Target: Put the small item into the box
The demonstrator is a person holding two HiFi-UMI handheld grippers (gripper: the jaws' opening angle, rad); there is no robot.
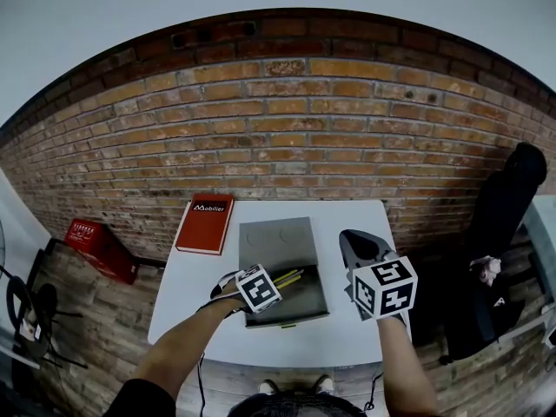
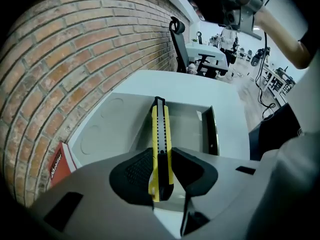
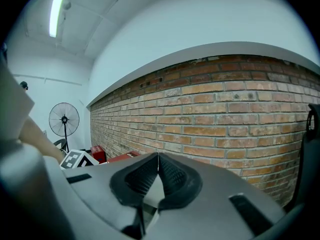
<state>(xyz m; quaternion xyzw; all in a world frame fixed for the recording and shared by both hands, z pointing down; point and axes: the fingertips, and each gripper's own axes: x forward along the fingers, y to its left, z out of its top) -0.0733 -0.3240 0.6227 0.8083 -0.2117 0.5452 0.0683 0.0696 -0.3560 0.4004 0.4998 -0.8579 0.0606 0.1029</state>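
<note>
A yellow and black utility knife [image 2: 160, 144] is clamped between the jaws of my left gripper [image 2: 162, 171]; its far end reaches over the open grey box [image 2: 192, 126]. In the head view the knife [image 1: 288, 277] sticks out to the right of the left gripper [image 1: 259, 288], just above the box [image 1: 300, 295]. The box's flat lid [image 1: 275, 243] lies open toward the wall. My right gripper [image 1: 363, 248] is lifted off the table to the right of the box, jaws shut with nothing between them, aimed at the brick wall [image 3: 240, 119].
A red book [image 1: 205, 224] lies at the white table's [image 1: 356, 337] back left corner. A red crate [image 1: 100, 248] stands on the floor at left. A black office chair [image 1: 499, 233] is at right. A fan [image 3: 64, 120] stands far left.
</note>
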